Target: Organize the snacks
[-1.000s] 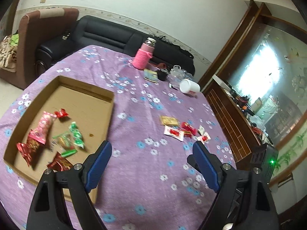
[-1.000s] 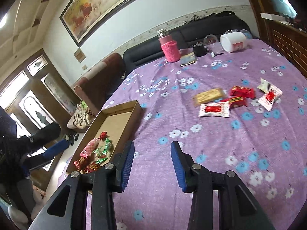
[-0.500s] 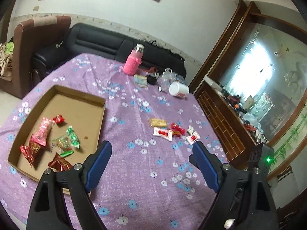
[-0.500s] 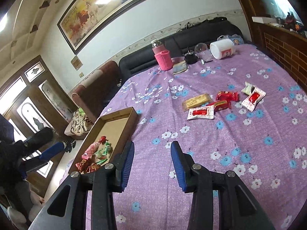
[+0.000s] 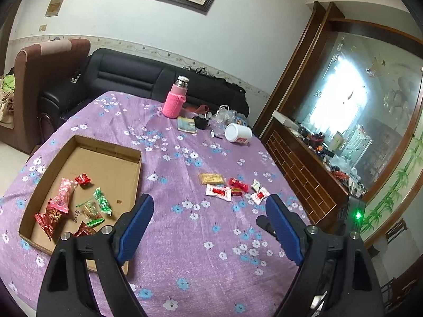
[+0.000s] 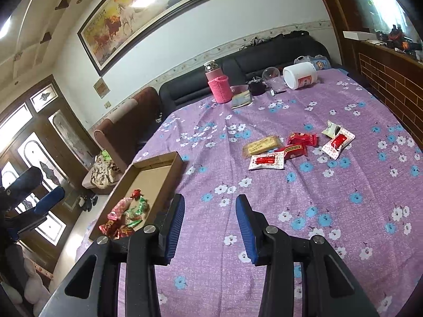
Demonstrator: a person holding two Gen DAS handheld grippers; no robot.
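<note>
While both tools are hovering above the purple floral tablecloth (image 5: 185, 251), we are holding nothing in either one. We are keeping the left gripper (image 5: 208, 211) spread wide, its blue pads (image 5: 133, 228) far apart with only cloth showing between them. We are holding the right gripper (image 6: 208, 211) partly open, with a narrower gap and bare cloth between its pads (image 6: 173, 227).

We are seeing the cardboard tray (image 5: 132, 182) lying on the left part of the table, near the edge. Sitting inside it, toward its near end, are several wrapped sweets: a pink packet (image 5: 62, 194), a small red candy (image 5: 82, 179), green-wrapped candies (image 5: 101, 204) and red foil pieces (image 5: 47, 220). The far half of the tray is showing bare cardboard.

We are noting the loose snacks lying in a small cluster on the cloth, well apart from the tray, to its right. In the right wrist view these are a tan bar (image 6: 261, 145), a white-and-red packet (image 6: 265, 161) just beside it, a red packet (image 6: 302, 138), a smaller red packet (image 6: 294, 150), another white-and-red packet (image 6: 338, 142) and a pale green-white one (image 6: 330, 128) touching it.

At the far edge of the table a pink-sleeved bottle (image 5: 174, 100) is standing upright, and a white tub (image 5: 238, 133) is lying on its side.
</note>
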